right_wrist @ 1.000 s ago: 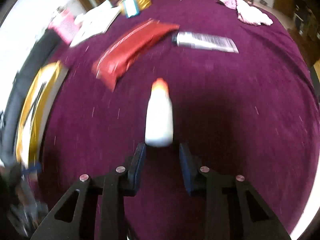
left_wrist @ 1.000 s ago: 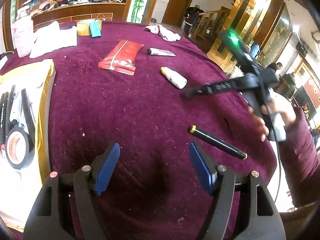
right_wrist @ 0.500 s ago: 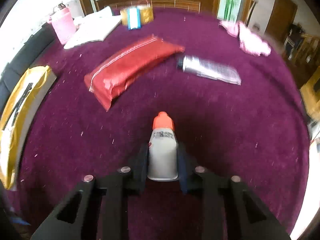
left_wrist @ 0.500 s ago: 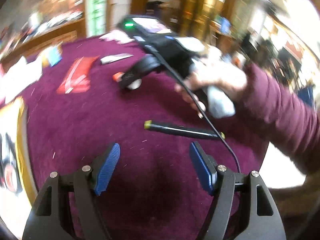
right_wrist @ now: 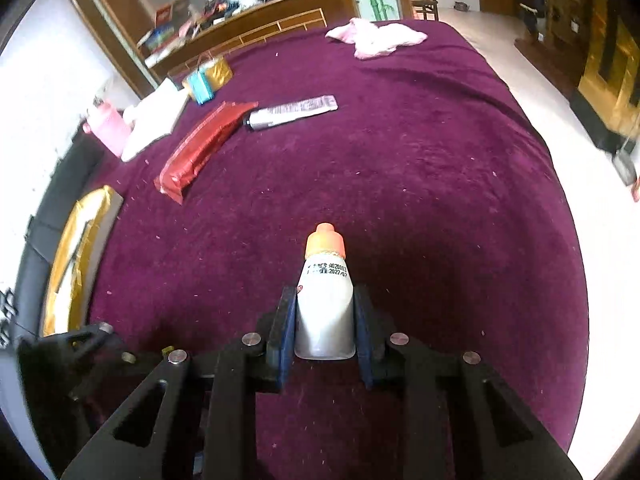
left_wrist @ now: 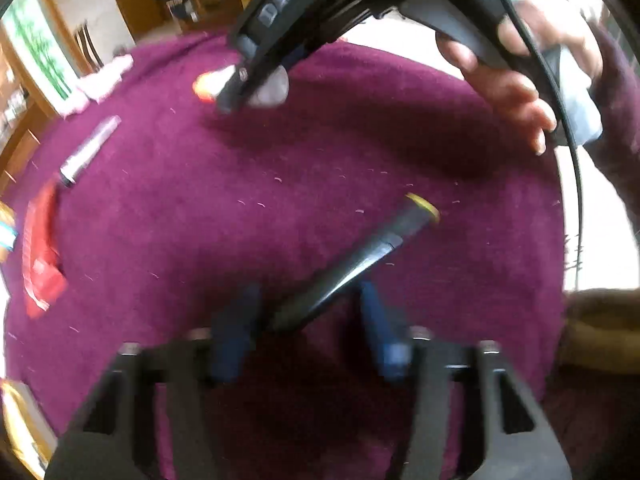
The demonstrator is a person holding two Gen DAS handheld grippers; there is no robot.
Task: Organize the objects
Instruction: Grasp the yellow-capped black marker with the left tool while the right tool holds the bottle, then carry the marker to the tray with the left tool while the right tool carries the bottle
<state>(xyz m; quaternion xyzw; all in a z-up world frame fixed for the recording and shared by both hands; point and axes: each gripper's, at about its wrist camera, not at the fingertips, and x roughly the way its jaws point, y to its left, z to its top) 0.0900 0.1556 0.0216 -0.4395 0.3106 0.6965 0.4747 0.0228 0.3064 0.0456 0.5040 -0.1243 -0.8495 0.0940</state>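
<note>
A black marker with a yellow end [left_wrist: 348, 264] lies slanted on the purple cloth, its near end between the blue pads of my left gripper [left_wrist: 306, 304]; the jaws stand apart around it and I cannot tell whether they touch it. My right gripper [right_wrist: 325, 304] is shut on a small white bottle with an orange cap [right_wrist: 325, 300] and holds it above the cloth. In the left wrist view the right gripper [left_wrist: 240, 92] appears at the top with the bottle [left_wrist: 260, 86].
On the purple table [right_wrist: 440, 160] lie a red pouch [right_wrist: 204, 144], a silver tube [right_wrist: 292, 112], a pink cloth [right_wrist: 376, 38], a gold and blue item [right_wrist: 208, 78], white sheets and a pink cup [right_wrist: 108, 126]. A gold-rimmed tray [right_wrist: 76, 256] sits at the left edge.
My right gripper closed on the bottle and lifted it. My left gripper moved forward and right until the marker's end lies between its pads, and the jaws narrowed.
</note>
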